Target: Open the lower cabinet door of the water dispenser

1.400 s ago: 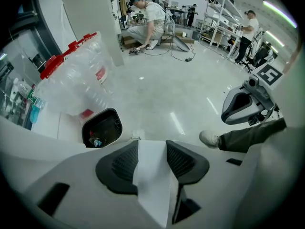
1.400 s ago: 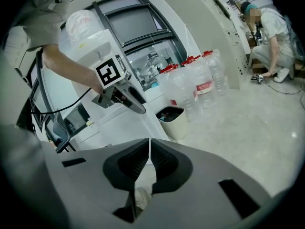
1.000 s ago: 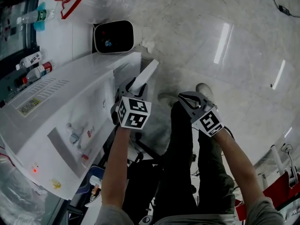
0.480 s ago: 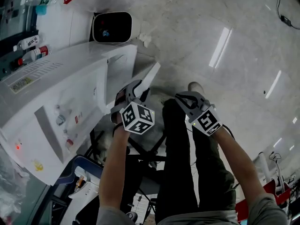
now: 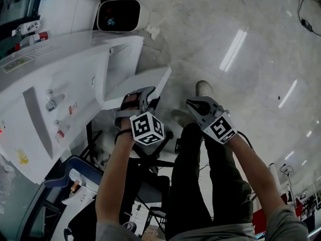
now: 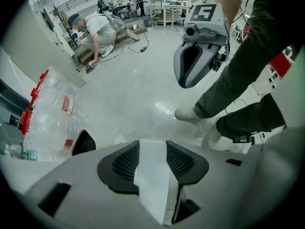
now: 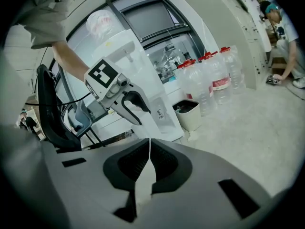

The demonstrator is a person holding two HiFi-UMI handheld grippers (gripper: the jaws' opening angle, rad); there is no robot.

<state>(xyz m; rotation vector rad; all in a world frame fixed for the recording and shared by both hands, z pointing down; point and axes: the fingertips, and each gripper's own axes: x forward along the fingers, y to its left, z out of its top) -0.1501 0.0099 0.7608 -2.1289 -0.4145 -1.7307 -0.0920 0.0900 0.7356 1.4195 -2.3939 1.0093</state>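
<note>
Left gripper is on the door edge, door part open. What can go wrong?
1. The left gripper pinches only the thin edge of the door; it may slip off as it pulls.
2. Swung wider, the door may bump the person's shoe or legs.

White lower cabinet door stood swung well open, angled out from the front of the white water dispenser.

Place: lab hall | cues: racks, stacked water jugs (polished floor)
</note>
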